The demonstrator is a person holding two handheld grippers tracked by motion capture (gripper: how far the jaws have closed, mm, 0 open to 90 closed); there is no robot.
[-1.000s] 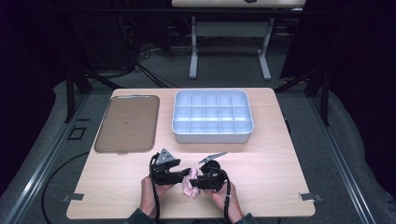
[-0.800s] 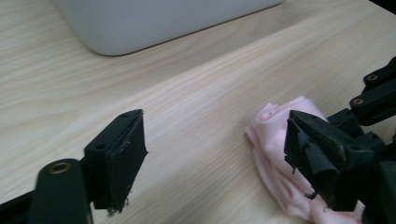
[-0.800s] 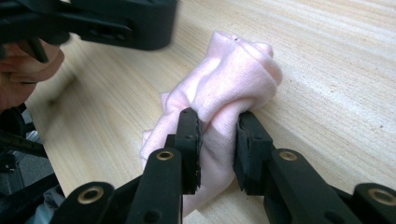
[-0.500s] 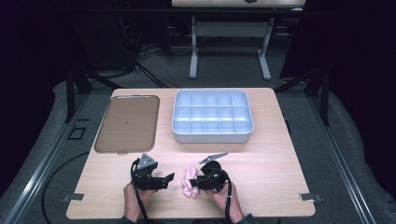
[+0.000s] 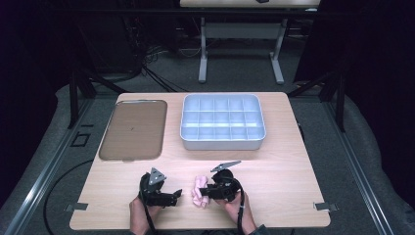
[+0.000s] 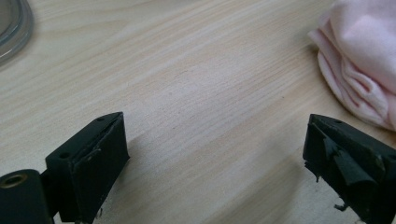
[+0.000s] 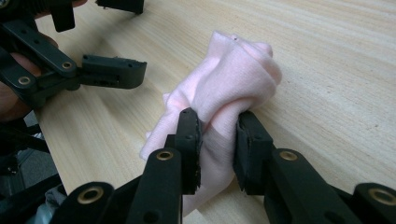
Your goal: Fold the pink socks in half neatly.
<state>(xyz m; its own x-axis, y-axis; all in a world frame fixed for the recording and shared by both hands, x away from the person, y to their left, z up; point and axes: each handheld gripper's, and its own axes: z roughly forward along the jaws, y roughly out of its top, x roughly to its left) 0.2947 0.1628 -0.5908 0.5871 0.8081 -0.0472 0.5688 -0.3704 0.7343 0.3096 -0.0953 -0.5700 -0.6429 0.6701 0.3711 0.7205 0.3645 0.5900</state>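
Both grippers differ: your right gripper [image 7: 218, 126] clamps the pink cloth [image 7: 233, 79], while your left gripper [image 6: 215, 154], its jaws just opening, is empty. Next, probably regrasp the cloth's free edge.

compartment tray [image 5: 222, 142], brown lid [image 5: 133, 129], wooden table [image 5: 293, 161]

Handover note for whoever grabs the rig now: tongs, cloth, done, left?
Right tongs: shut on the pink cloth, pinching a fold, cloth resting on the table near the front edge.
Left tongs: jaws have just been opening, now wide, nothing between them, just left of the cloth.
Compartment tray and flat brown tray sit at the back; nothing visible in either.
Done: cloth bunched and gripped on one side.
Left: probably regrip with the left tongs, then carry on with the cloth.
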